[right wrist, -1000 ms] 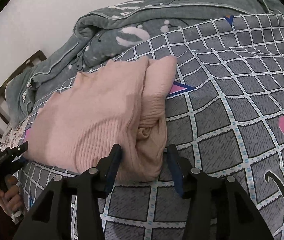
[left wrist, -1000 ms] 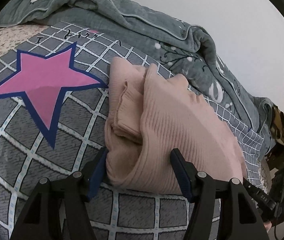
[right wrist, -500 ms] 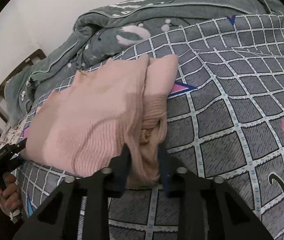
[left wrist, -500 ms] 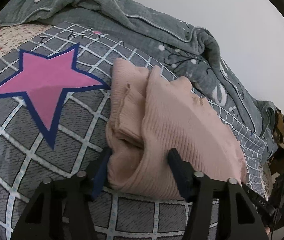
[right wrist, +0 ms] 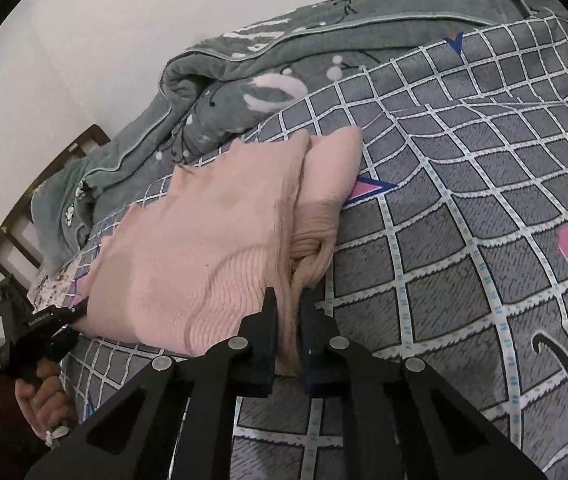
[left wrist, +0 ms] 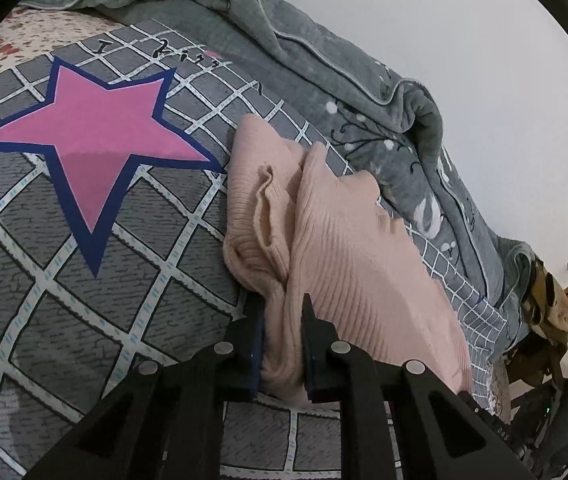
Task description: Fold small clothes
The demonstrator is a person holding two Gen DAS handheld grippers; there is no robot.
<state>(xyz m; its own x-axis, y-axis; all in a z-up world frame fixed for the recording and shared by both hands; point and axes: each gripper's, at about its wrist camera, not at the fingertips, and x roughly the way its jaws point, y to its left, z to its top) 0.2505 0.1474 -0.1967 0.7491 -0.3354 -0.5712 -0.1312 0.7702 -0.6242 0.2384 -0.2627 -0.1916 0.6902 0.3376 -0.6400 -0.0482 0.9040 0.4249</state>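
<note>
Grey checked bedspread (left wrist: 84,312): folded pink sweater (left wrist: 347,264) upon it; left gripper (left wrist: 282,320), right gripper (right wrist: 287,312) just closed, pinching its near hem.

The sweater (left wrist: 347,264) is plain pale pink with a fine rib. The bedcover (left wrist: 84,320) under it is grey with a white grid, a pink star (left wrist: 88,140) edged in navy, and black lettering (right wrist: 563,344). Along the bedcover's far edge, the blanket (left wrist: 323,60) is grey-green with white and black motifs.
</note>
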